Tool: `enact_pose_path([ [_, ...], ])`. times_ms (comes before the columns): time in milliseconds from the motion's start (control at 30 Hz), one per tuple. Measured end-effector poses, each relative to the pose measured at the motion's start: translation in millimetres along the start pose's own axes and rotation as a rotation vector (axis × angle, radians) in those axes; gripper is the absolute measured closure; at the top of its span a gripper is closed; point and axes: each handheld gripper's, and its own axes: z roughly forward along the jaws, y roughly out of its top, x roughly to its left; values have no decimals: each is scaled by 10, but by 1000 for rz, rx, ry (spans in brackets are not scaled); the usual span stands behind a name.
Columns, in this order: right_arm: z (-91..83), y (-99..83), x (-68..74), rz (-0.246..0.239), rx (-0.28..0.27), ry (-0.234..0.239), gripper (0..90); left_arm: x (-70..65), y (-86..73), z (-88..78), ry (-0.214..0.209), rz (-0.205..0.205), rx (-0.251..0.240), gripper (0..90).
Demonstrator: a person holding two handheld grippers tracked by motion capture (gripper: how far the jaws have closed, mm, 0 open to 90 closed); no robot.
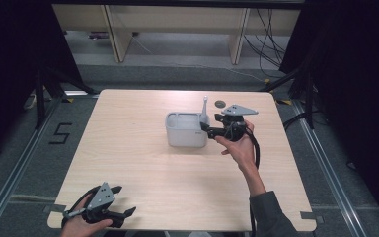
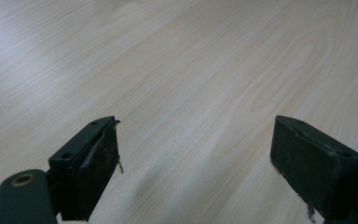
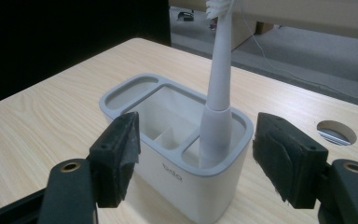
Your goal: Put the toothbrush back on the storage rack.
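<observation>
A white toothbrush holder (image 1: 185,137) with several compartments stands on the wooden table (image 1: 128,148), right of its middle. A white electric toothbrush (image 1: 205,111) stands upright in the compartment at its right end. In the right gripper view the toothbrush (image 3: 219,79) rises from the near corner of the holder (image 3: 200,186). My right gripper (image 1: 208,127) is at that end of the holder, open, its pads (image 3: 121,154) apart from the toothbrush. My left gripper (image 1: 126,200) lies open near the table's front left corner, with bare wood between its jaws (image 2: 196,158).
A round cable hole (image 1: 220,103) sits in the table just behind my right gripper, and shows again as the hole (image 3: 336,132) to the right of the holder. Black curtains flank the table. Wooden furniture legs and cables stand on the floor beyond its far edge.
</observation>
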Motion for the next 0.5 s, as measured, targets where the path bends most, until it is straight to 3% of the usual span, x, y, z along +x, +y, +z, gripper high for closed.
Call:
enact_pose_path([
  [167,-37,-7,49,16,17,11,308,-4,0,3,3,-3,-5,147],
  [267,-51,-19,70,-13,14,13,305,-4,0,2,4,-2,-4,147],
  [300,-59,-25,95,13,26,22,303,-2,1,0,3,2,-2,147],
  [367,-64,-28,88,-19,21,15,295,-2,1,0,3,1,-3,147],
  [433,-84,-30,97,-27,24,12,295,-1,1,0,4,1,-3,147],
  [467,-91,-36,122,-1,26,8,294,-1,2,0,3,1,-4,147],
  [500,-97,-33,111,-21,35,14,293,-2,2,0,3,1,-4,147],
])
